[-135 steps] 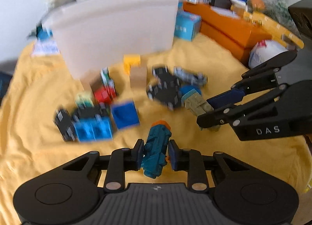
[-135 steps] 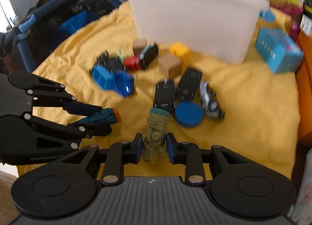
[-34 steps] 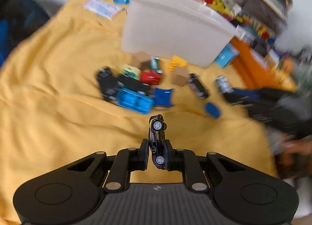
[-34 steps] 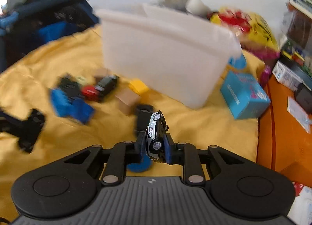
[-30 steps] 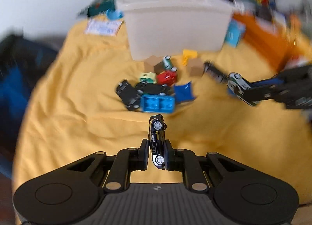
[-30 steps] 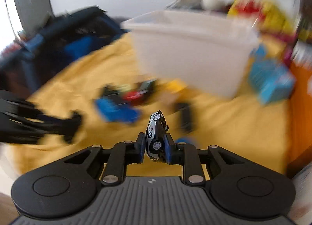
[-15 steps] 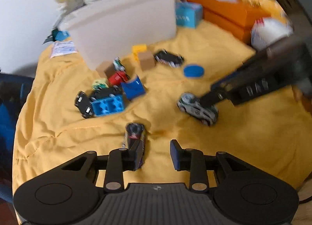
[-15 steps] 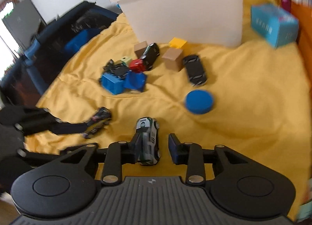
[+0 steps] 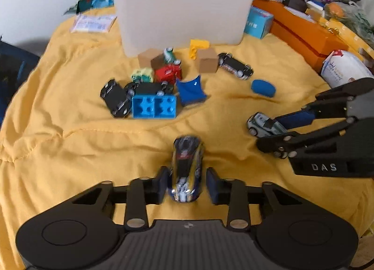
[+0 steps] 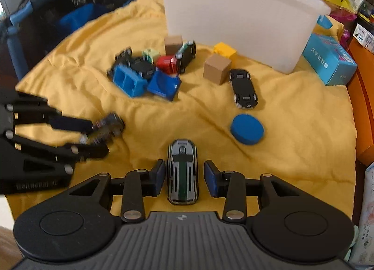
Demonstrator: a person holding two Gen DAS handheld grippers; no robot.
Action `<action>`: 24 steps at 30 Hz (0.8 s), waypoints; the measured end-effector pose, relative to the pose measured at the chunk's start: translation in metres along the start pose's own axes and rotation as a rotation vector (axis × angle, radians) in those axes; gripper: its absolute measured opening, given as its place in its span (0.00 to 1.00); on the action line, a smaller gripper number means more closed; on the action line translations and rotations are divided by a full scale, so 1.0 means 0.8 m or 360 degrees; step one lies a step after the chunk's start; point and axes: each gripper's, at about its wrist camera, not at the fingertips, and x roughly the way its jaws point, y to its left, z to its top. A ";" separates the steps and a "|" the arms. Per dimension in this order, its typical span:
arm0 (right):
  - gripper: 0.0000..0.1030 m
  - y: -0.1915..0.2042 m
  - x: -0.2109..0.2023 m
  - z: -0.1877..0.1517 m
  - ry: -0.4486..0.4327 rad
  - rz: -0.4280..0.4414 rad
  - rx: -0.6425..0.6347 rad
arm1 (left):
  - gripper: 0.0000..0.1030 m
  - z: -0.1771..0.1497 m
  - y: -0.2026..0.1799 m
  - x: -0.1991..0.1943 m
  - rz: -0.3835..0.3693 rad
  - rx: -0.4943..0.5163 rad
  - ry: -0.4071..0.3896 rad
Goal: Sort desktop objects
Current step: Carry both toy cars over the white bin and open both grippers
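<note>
Cars down: our left gripper (image 9: 187, 182) and right gripper (image 10: 183, 182) have just spread their jaws, so the dark car (image 9: 186, 168) and silver car (image 10: 183, 174) sit loose on the yellow cloth (image 9: 70, 141), well short of the white bin (image 9: 182, 10). Pile's next.

I counted two brown cubes (image 10: 217, 68), one blue disc (image 10: 247, 129), one white bin (image 10: 238, 12), one blue box (image 10: 329, 59).
</note>
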 end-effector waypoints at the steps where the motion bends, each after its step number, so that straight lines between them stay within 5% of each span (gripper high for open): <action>1: 0.33 0.003 0.001 -0.002 -0.0003 -0.0007 -0.0030 | 0.32 -0.001 0.003 -0.001 -0.0024 -0.0006 -0.0015; 7: 0.32 0.016 -0.006 0.002 -0.0028 -0.0074 -0.0125 | 0.32 0.007 0.012 -0.010 -0.0082 -0.0005 -0.0022; 15: 0.32 0.004 -0.038 0.040 -0.0189 -0.0163 -0.0150 | 0.32 0.076 0.026 -0.073 -0.0048 -0.0004 -0.0329; 24: 0.32 -0.038 -0.072 0.132 -0.0459 -0.0254 -0.0131 | 0.32 0.180 0.043 -0.098 0.0000 0.0001 -0.0595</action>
